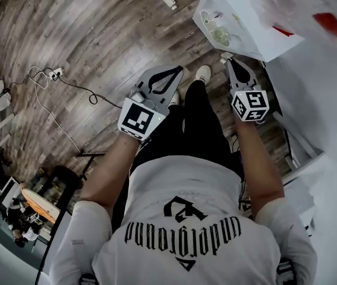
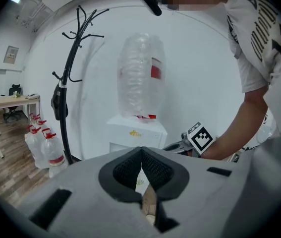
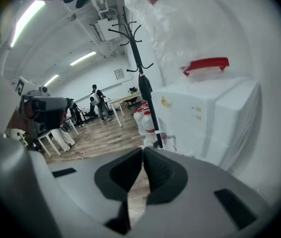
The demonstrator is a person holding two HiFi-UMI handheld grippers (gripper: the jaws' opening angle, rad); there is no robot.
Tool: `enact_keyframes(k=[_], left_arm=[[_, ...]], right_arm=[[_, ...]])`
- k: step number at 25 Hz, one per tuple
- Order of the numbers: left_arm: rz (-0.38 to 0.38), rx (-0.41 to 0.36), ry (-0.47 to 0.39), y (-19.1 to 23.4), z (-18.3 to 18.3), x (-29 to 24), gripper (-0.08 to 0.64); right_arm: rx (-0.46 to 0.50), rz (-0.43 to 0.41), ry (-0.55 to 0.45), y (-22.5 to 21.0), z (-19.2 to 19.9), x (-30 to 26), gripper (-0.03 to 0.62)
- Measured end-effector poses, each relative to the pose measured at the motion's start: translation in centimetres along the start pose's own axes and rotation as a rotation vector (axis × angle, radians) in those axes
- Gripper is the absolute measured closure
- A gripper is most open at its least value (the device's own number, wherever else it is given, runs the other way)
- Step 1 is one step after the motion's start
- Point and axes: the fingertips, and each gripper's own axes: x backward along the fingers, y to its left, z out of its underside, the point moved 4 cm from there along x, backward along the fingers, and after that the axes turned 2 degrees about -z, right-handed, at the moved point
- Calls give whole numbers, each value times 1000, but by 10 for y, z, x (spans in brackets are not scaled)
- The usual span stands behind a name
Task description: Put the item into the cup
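Note:
No cup and no loose item shows in any view. In the head view my left gripper [image 1: 177,70] and right gripper [image 1: 232,61] hang in front of the person's legs, above the wooden floor. Both point forward and somewhat down. The left gripper view has its jaws [image 2: 141,148] meeting at the tips with nothing between them. In the right gripper view the jaws [image 3: 142,150] are likewise shut and empty. The right gripper's marker cube [image 2: 199,138] shows in the left gripper view.
A white water dispenser [image 1: 239,22] wrapped in plastic stands ahead on the right, beside a white wall. Next to it are a black coat stand [image 2: 68,83] and several water bottles [image 2: 43,148]. A cable with a power strip [image 1: 55,73] lies on the floor at left.

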Motion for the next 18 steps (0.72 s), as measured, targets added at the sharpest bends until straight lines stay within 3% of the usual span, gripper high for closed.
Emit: enact_keyframes(k=[6, 13, 18], left_arm=[[-14, 38, 31, 20, 52, -42, 551], [-29, 101, 130, 27, 131, -88, 551], [-51, 156, 134, 40, 153, -104, 551]], right_arm=[[-40, 78, 54, -31, 50, -51, 572], [-78, 144, 110, -67, 100, -100, 571], [-143, 190, 140, -88, 126, -125, 571]])
